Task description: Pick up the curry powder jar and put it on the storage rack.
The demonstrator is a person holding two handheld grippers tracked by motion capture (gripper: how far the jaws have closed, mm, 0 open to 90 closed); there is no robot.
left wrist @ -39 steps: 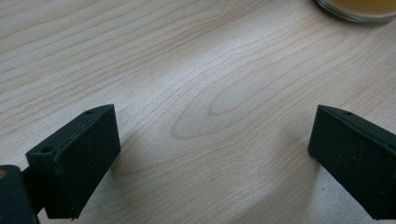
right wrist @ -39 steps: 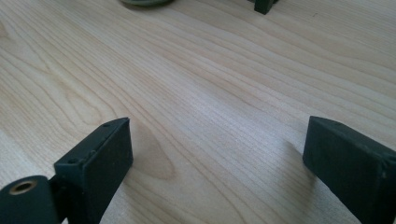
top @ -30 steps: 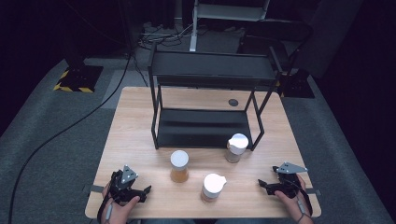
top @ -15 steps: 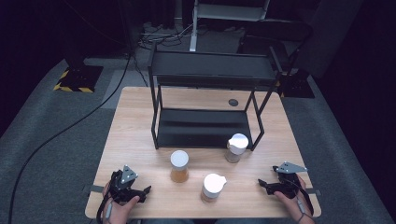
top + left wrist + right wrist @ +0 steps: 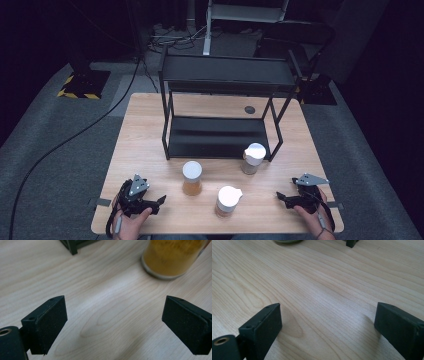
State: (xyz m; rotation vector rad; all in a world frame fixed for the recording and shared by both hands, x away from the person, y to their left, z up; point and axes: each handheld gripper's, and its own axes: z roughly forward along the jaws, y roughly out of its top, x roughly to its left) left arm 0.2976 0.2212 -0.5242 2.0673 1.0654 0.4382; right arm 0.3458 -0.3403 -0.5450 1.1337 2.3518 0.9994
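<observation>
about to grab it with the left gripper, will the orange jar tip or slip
The orange jar stands tall and narrow, so a high push may tip it. Its smooth wall could slip. It looks nearly full, probably fairly heavy.

Rack point(image 5: 227, 80): black, two shelves, upper middle of the frame, standing on the far half of the surface.
Surface point(image 5: 145, 130): pale wood, middle of the frame.
Dark round spot point(image 5: 249, 109): on the wood behind the rack.
Cable point(image 5: 75, 137): black, curving across the grey floor, left.
Striped plate point(image 5: 80, 82): yellow-black edging, upper left.
</observation>
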